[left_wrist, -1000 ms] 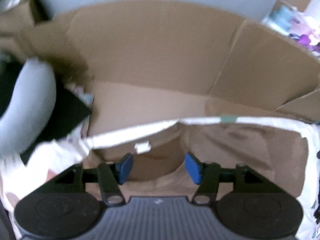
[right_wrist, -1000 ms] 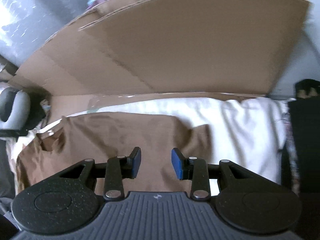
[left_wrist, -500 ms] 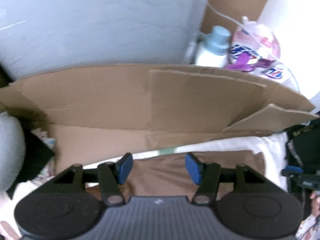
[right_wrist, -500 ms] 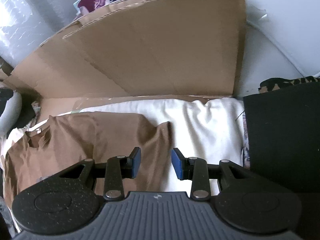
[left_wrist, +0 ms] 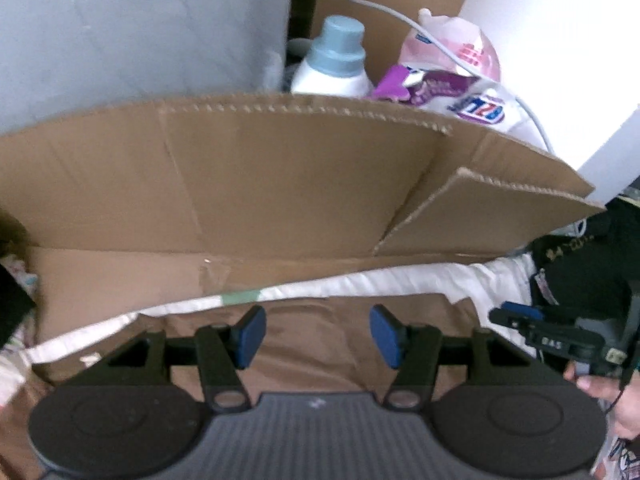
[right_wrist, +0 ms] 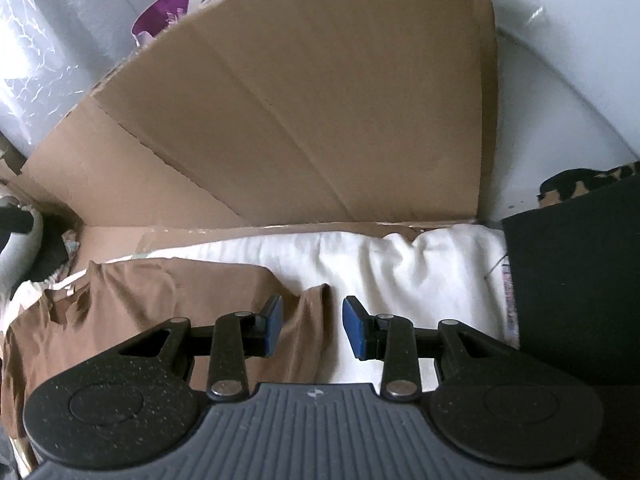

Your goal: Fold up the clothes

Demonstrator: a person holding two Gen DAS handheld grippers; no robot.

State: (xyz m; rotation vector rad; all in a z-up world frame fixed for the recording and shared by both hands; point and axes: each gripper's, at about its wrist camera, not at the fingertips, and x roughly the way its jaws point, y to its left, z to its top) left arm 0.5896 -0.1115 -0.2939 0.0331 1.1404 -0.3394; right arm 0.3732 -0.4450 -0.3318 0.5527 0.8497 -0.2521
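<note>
We have swung our left hand-held gripper (left_wrist: pixel 317 336) sideways along the brown T-shirt (right_wrist: pixel 168 312), which lies flat on the white sheet (right_wrist: pixel 400 264) before the cardboard sheet (left_wrist: pixel 280 184); our right hand-held gripper (right_wrist: pixel 311 330) has dropped toward its sleeve (right_wrist: pixel 316 320). Both tilt steeply downward, jaws parted and empty, so we judge the fold not yet started.
</note>
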